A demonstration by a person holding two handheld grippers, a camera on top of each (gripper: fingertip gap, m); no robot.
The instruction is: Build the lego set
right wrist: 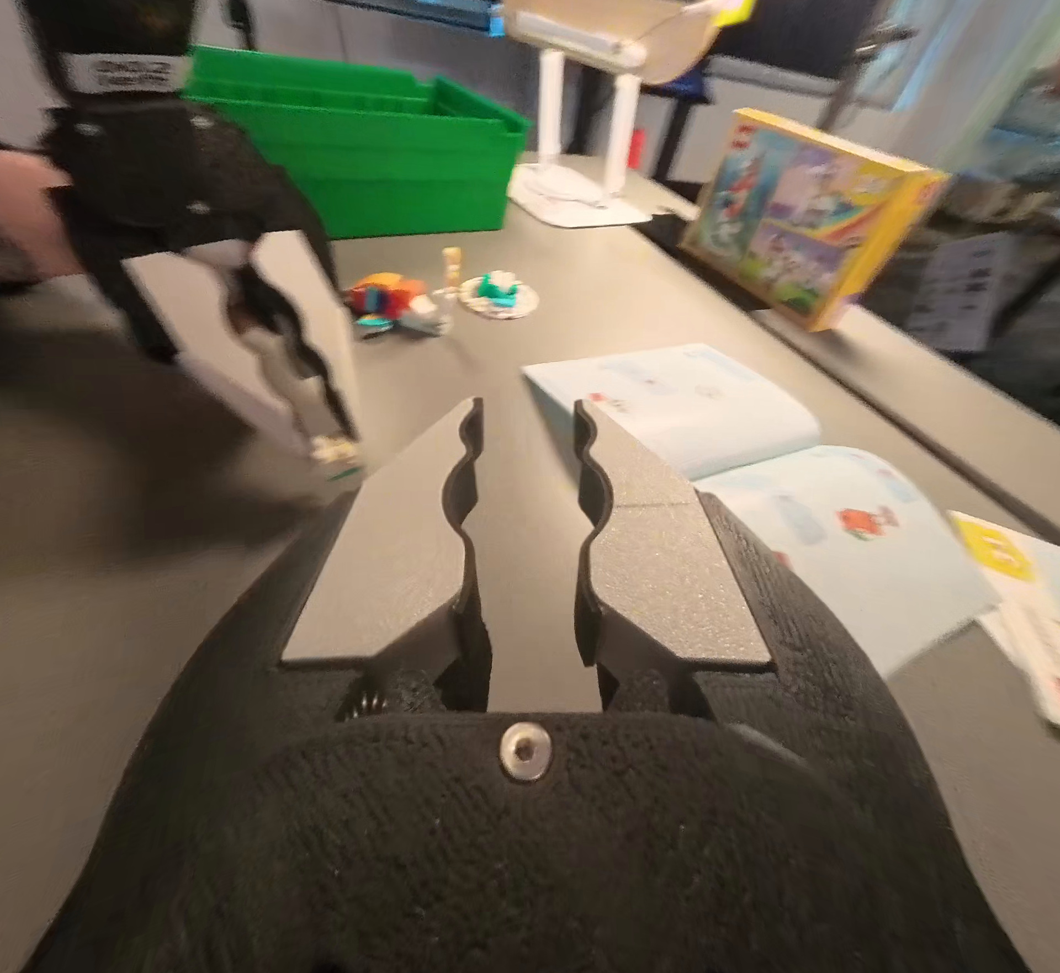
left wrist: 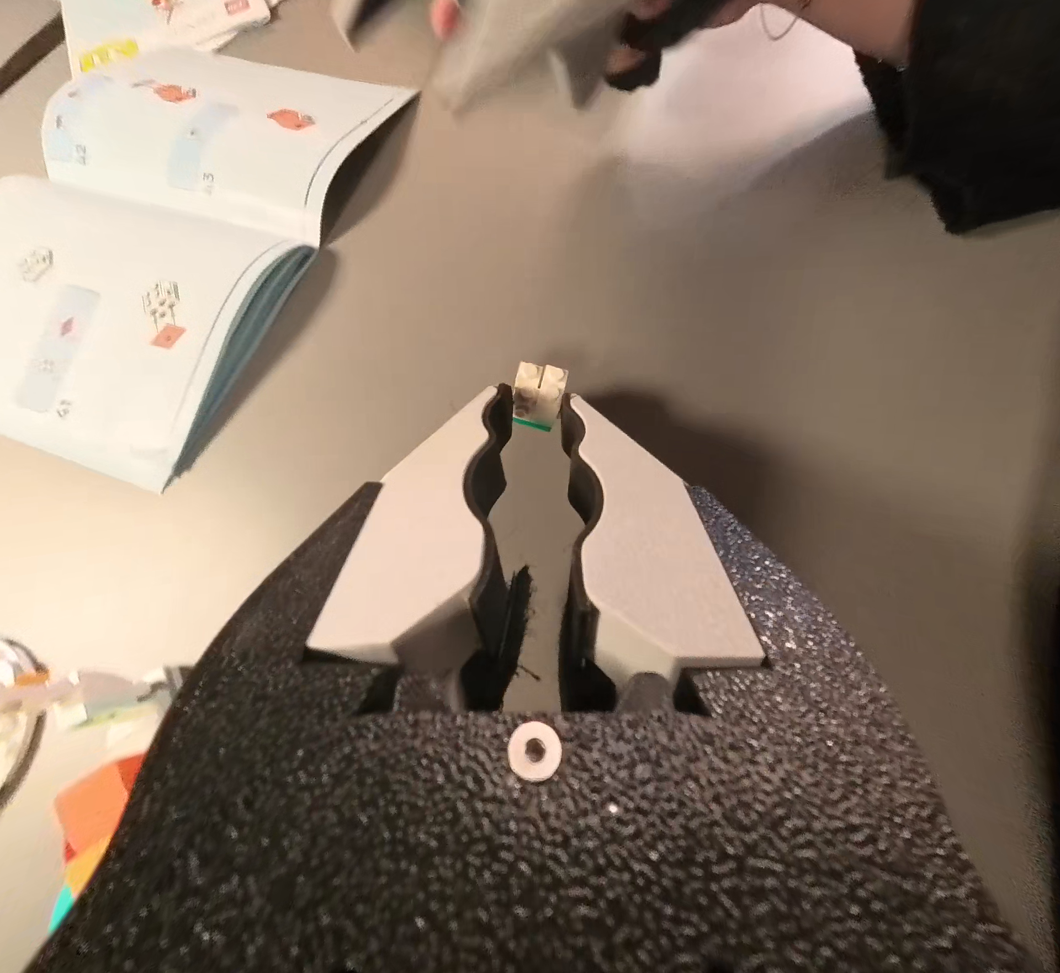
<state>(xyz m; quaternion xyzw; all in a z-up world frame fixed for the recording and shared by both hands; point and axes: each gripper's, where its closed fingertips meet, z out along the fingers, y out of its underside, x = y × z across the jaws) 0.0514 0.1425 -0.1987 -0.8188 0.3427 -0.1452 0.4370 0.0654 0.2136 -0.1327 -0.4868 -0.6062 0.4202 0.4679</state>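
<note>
**Left tool pinching a small white brick stack, right tool spread and empty**

We see the left gripper [left wrist: 539, 401] pressed onto a small white lego assembly [left wrist: 539, 392] at the very tips of its grey fingers [left wrist: 436, 492]. The piece is a pale stack with a thin green plate on its underside, and it juts a little beyond the fingertips, over the grey table [left wrist: 688, 315]. In the right wrist view the same piece [right wrist: 335, 449] shows blurred at the tip of that tool, low over the tabletop and off to the left of our right gripper [right wrist: 527, 409].

The right gripper stands spread, its wavy inner faces apart with only bare table between them. We find nothing in its grasp. From the left wrist view it appears as a blurred grey shape [left wrist: 516, 28] ahead of and above the left tool, with a person's hand [left wrist: 648, 16] around it.

An open instruction booklet [left wrist: 172, 234] lies left of and ahead of the left tool; seen from the right tool, it [right wrist: 745, 458] sits just beyond and right of the fingertips. Farther ahead of the right tool rest a colourful partial build [right wrist: 390, 297] and a small plate of loose pieces [right wrist: 499, 294], with a green bin [right wrist: 373, 165] behind them and the lego box [right wrist: 814, 223] standing far right.
</note>
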